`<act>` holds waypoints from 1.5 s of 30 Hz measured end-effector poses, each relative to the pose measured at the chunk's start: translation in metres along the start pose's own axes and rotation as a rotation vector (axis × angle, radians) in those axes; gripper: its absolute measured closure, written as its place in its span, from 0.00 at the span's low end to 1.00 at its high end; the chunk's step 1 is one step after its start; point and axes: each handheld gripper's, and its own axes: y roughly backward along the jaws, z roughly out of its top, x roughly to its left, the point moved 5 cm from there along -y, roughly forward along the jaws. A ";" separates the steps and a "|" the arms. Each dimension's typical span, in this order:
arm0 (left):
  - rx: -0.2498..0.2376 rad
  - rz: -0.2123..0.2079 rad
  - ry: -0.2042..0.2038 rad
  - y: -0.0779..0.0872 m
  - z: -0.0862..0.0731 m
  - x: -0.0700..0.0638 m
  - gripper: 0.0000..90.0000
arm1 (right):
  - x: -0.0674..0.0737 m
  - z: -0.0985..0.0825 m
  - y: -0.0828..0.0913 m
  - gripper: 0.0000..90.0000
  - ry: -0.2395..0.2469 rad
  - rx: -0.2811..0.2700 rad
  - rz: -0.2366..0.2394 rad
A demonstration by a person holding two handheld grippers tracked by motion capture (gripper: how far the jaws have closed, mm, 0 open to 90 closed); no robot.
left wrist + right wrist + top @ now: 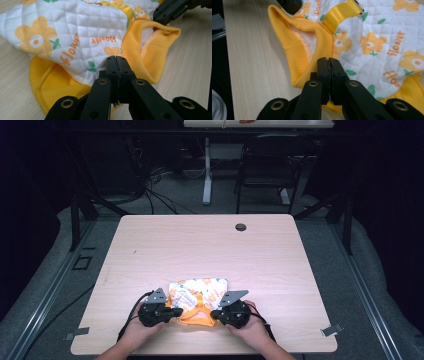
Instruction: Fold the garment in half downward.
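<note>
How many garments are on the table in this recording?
1. A quilted white garment with orange flowers and yellow ribbed trim lies at the table's near edge, between the left claw and right claw. Nothing else lies on the table.

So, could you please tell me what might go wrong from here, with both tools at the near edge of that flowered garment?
1. The left tool and the right tool are both shut on thin edges of the quilted garment; so shallow a bite may slip if they lift or pull.
2. They grip close together by the yellow ribbed collar, so pulling apart could stretch it.
3. The garment lies near the table's front edge and might be dragged off it.
</note>
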 end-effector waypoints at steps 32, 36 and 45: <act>-0.013 0.079 -0.025 0.000 -0.010 -0.004 1.00 | 0.006 -0.008 -0.005 0.98 -0.011 -0.034 -0.036; -0.014 0.080 -0.016 -0.001 -0.009 -0.002 1.00 | 0.005 -0.008 -0.005 0.98 -0.004 -0.024 -0.043; -0.020 0.089 0.011 -0.004 -0.004 0.007 1.00 | -0.002 -0.004 -0.009 0.98 -0.041 -0.037 -0.026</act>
